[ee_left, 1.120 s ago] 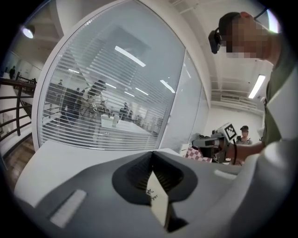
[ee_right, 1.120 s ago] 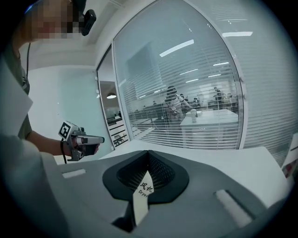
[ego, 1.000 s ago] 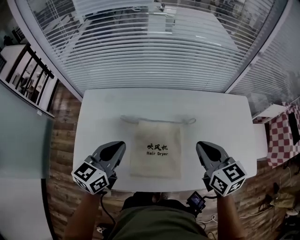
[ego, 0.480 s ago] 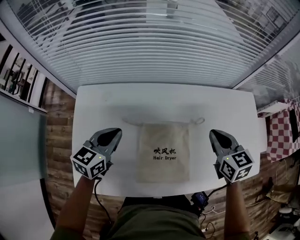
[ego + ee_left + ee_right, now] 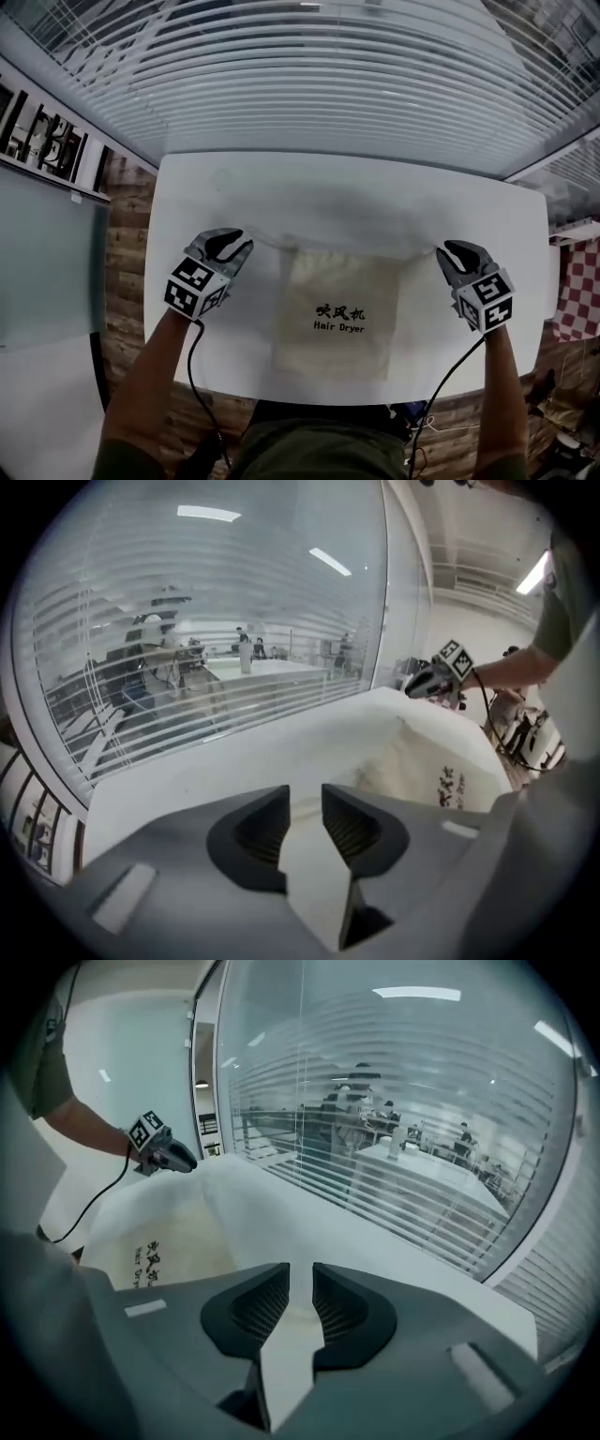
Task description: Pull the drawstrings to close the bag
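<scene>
A beige cloth bag (image 5: pixel 337 314) printed "Hair Dryer" lay flat on the white tabletop (image 5: pixel 309 187), its mouth at the far edge and its bottom towards the person. Its drawstring (image 5: pixel 265 237) ran along that mouth and trailed out past both top corners.

The left tongs (image 5: pixel 232 242) rested just beside the bag's top left corner, tips pointing away from the person and lying at the end of the cord there. In the left gripper view its jaws stood a narrow gap apart. Pale tabletop and a faint beige line showed in the gap, and I could not tell whether anything touched the cord.

The right tongs (image 5: pixel 452 253) sat just beside the bag's top right corner, near the cord's other end. In the right gripper view its jaws were also slightly apart, with a small beige patch low in the gap, and nothing was clamped.

Beyond the bag, past the tabletop's far edge, white blinds (image 5: pixel 309 75) hung behind curved glass.
</scene>
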A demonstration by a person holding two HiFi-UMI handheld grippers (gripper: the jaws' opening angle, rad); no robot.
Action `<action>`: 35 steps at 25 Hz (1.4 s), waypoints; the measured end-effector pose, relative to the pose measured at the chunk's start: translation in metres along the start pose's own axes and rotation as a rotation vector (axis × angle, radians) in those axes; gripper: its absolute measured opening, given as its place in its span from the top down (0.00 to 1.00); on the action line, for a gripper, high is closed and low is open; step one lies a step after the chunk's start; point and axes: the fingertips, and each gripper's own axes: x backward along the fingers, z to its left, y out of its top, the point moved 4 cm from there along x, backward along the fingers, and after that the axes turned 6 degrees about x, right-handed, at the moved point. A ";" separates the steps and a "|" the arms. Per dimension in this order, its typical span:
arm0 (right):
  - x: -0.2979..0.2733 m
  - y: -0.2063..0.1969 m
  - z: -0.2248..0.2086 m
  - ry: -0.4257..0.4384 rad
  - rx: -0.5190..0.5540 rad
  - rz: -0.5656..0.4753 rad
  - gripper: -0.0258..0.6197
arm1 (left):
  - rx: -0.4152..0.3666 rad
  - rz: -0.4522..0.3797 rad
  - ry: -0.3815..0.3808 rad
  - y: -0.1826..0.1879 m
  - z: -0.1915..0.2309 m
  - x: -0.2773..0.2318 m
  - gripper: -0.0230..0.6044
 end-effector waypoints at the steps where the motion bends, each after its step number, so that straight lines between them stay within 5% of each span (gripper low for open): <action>1: -0.006 -0.007 -0.005 0.009 0.007 0.017 0.85 | -0.008 0.028 0.002 -0.005 0.003 -0.007 0.79; 9: -0.045 -0.053 -0.012 0.117 0.064 0.144 0.80 | -0.049 0.139 -0.004 -0.024 0.016 -0.036 0.75; 21: -0.057 -0.058 -0.022 0.163 -0.043 0.125 0.82 | -0.048 0.168 -0.004 -0.019 0.016 -0.052 0.75; 28: -0.058 -0.056 -0.016 0.147 -0.028 0.128 0.92 | -0.143 0.183 0.041 -0.015 0.007 -0.054 0.92; 35: -0.046 -0.050 -0.007 0.048 0.076 0.146 0.94 | -0.158 0.154 0.091 -0.008 -0.002 -0.036 0.94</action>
